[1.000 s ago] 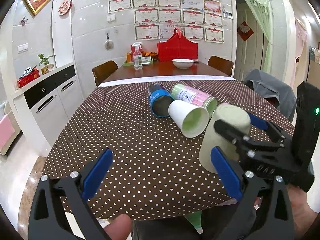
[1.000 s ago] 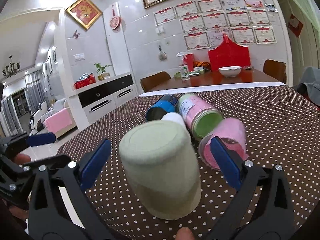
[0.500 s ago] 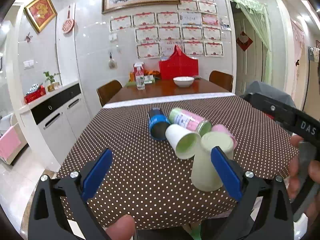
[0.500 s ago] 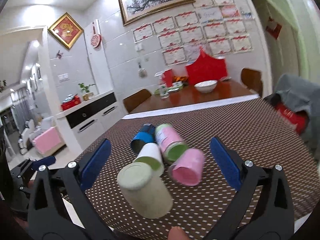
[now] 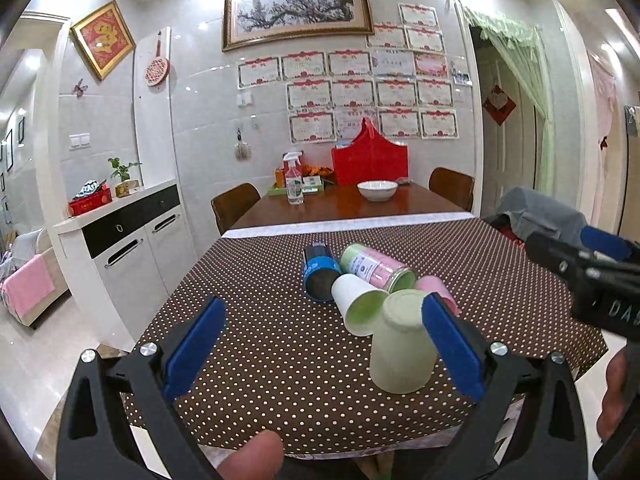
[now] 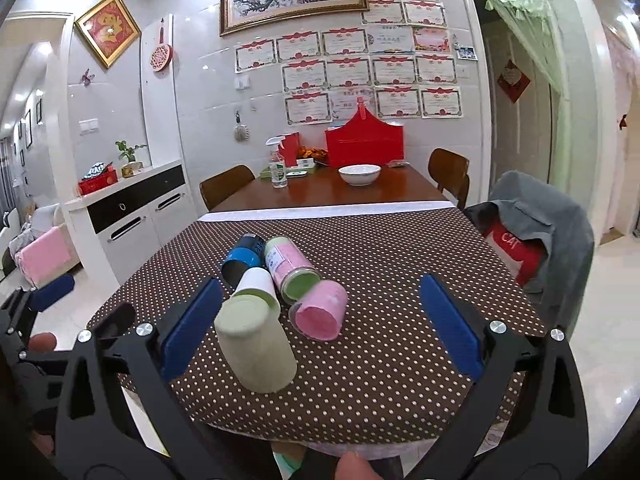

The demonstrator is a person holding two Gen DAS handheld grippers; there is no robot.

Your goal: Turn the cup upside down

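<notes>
A pale green cup (image 5: 402, 346) stands upside down, base up, near the front edge of the dotted brown tablecloth (image 5: 280, 344); it also shows in the right wrist view (image 6: 256, 346). My left gripper (image 5: 320, 350) is open and empty, held back above the table's front edge, its right finger beside the cup. My right gripper (image 6: 320, 328) is open and empty, pulled back from the cup, which sits by its left finger. The right gripper's body shows at the right in the left wrist view (image 5: 592, 276).
Behind the cup lie several cups on their sides: a white one with green inside (image 5: 356, 304), a blue one (image 5: 320, 274), a pink-and-green one (image 5: 376, 266) and a pink one (image 6: 320, 312). A chair with a grey jacket (image 6: 536, 240) stands at the right.
The right gripper has let go of the green cup and drawn back and up. Both cameras have retreated from the table; the cup stays standing upside down.
</notes>
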